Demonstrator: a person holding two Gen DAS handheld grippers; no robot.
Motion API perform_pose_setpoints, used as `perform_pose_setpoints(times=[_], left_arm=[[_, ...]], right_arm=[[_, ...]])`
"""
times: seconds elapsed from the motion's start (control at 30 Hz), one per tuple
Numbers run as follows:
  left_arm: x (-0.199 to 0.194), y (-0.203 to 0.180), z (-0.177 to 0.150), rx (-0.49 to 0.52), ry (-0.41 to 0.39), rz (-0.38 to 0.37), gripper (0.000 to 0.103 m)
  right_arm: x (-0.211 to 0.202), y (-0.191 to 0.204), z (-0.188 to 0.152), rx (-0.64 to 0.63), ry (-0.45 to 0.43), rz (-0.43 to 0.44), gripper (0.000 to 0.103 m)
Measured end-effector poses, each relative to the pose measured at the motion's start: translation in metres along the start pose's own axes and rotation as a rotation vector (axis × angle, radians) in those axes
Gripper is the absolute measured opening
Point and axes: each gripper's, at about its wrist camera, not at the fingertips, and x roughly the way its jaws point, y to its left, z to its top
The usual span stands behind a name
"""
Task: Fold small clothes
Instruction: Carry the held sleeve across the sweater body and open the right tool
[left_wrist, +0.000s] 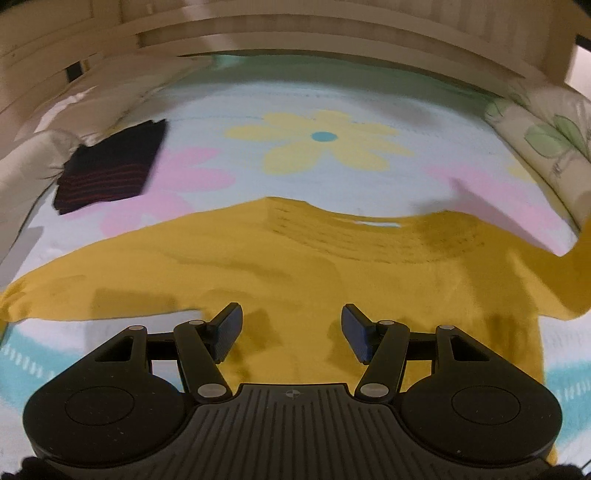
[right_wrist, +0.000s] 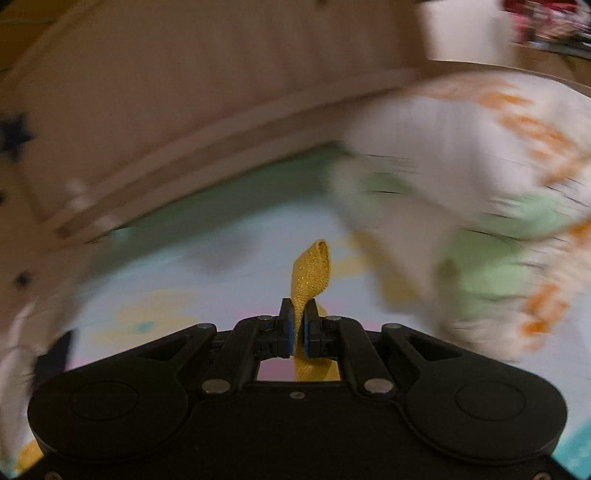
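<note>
Motion is smearing the pillow (right_wrist: 480, 206) and wooden frame (right_wrist: 184, 122) in the right wrist view. The yellow garment (left_wrist: 280, 266) is running off the picture's right edge and disappearing beneath the left gripper (left_wrist: 291, 332).

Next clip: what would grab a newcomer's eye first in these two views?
The mustard-yellow garment dominates the left wrist view, spread across the flowered bedsheet, with the left claw open just above it. In the right wrist view, the right claw is shut on a strip of that yellow fabric, against a motion-blurred background. A folded dark striped garment lies at the far left of the bed.
</note>
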Motion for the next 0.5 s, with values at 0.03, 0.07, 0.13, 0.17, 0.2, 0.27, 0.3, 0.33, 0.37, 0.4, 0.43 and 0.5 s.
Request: perform_pose_setpoints(times=[0.03, 0.07, 0.13, 0.17, 0.2, 0.27, 0.3, 0.33, 0.37, 0.4, 0.43, 0.5], left_arm=[[-0.001, 0.006, 0.001, -0.011, -0.004, 0.003, 0.058], [-0.002, 0.012, 0.002, -0.021, -0.006, 0.006, 0.058], [-0.003, 0.022, 0.003, -0.034, -0.012, 0.014, 0.058], [-0.004, 0.028, 0.004, -0.037, -0.018, 0.019, 0.058], [-0.005, 0.032, 0.005, -0.037, -0.026, 0.028, 0.058], [-0.007, 0.040, 0.005, -0.036, -0.043, 0.047, 0.058], [-0.008, 0.044, 0.006, -0.036, -0.050, 0.053, 0.058], [-0.009, 0.049, 0.006, -0.039, -0.057, 0.060, 0.058], [-0.012, 0.053, 0.005, -0.043, -0.061, 0.066, 0.058], [-0.012, 0.057, 0.005, -0.049, -0.064, 0.071, 0.058], [-0.013, 0.062, 0.005, -0.056, -0.064, 0.075, 0.058], [-0.013, 0.073, 0.004, -0.073, -0.061, 0.079, 0.058]], right_arm=[[0.003, 0.023, 0.001, -0.018, 0.006, 0.034, 0.011], [0.006, 0.048, 0.000, -0.038, 0.016, 0.071, 0.011], [0.015, 0.091, -0.004, -0.066, 0.041, 0.137, 0.011], [0.020, 0.111, -0.008, -0.078, 0.057, 0.170, 0.011], [0.027, 0.134, -0.014, -0.089, 0.075, 0.203, 0.011], [0.040, 0.170, -0.026, -0.104, 0.098, 0.256, 0.011], [0.045, 0.185, -0.033, -0.106, 0.110, 0.278, 0.011], [0.052, 0.199, -0.040, -0.106, 0.125, 0.297, 0.011], [0.060, 0.210, -0.048, -0.106, 0.142, 0.314, 0.011], [0.067, 0.224, -0.058, -0.108, 0.159, 0.332, 0.011], [0.074, 0.235, -0.069, -0.115, 0.176, 0.343, 0.011], [0.090, 0.251, -0.092, -0.127, 0.215, 0.357, 0.011]])
